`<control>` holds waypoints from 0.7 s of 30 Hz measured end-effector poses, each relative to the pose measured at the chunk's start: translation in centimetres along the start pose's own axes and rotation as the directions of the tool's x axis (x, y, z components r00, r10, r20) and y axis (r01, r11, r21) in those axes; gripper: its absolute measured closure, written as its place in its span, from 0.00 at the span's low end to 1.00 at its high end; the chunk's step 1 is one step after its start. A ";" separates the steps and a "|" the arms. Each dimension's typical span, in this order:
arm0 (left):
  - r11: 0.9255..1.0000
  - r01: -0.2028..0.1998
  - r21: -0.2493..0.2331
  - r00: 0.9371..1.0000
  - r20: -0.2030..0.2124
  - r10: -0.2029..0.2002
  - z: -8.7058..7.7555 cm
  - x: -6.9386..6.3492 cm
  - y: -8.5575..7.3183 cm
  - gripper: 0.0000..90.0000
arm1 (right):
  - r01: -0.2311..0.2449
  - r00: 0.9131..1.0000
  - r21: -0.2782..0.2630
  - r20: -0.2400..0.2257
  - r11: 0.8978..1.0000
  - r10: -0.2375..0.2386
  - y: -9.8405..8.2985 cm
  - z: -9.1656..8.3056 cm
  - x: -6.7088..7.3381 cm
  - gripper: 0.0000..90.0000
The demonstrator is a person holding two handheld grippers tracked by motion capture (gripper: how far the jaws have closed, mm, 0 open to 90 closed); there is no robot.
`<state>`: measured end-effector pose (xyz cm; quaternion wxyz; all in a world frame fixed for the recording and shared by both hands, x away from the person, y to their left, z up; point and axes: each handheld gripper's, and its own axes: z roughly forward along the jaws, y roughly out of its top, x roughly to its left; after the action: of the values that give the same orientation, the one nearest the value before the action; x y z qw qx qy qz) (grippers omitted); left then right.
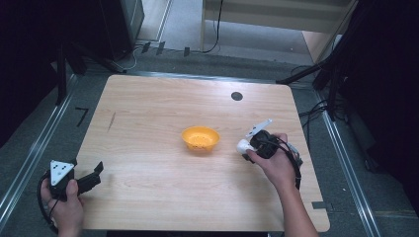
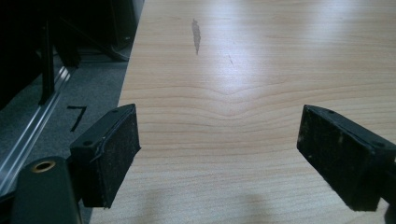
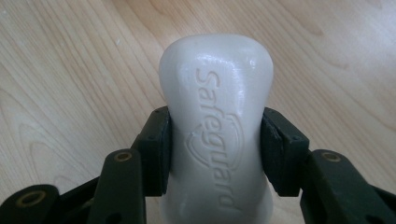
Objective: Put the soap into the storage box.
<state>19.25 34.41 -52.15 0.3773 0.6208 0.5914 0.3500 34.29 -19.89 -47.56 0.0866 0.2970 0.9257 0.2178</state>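
A white bar of soap (image 3: pixel 215 126) with a raised brand name is clamped between the black jaws of my right gripper (image 3: pixel 215 149), both pads pressing on its waist. From above, the soap (image 1: pixel 243 145) pokes out of the right gripper (image 1: pixel 249 146) a little over the table, to the right of an orange bowl (image 1: pixel 200 138). My left gripper (image 1: pixel 94 173) rests at the table's near left corner in a hand. In the left gripper view its jaws (image 2: pixel 219 158) stand wide apart over bare wood, with nothing between them.
The light wooden table (image 1: pixel 148 108) has a dark round grommet (image 1: pixel 236 96) near its far edge and a dark streak (image 2: pixel 196 35) on the left. Grey floor, metal rails and black stands surround the table.
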 end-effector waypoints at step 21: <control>1.000 0.003 0.001 1.000 0.003 -0.003 0.0 0.0 0.0 0.15 | 0.133 0.991 -0.021 -0.022 0.991 -0.133 5.0 -0.1 0.5 0.57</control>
<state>19.24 34.46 -52.15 0.3783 0.6207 0.5919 0.3482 36.46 -15.99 -45.16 0.0930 0.2312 0.9422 0.2240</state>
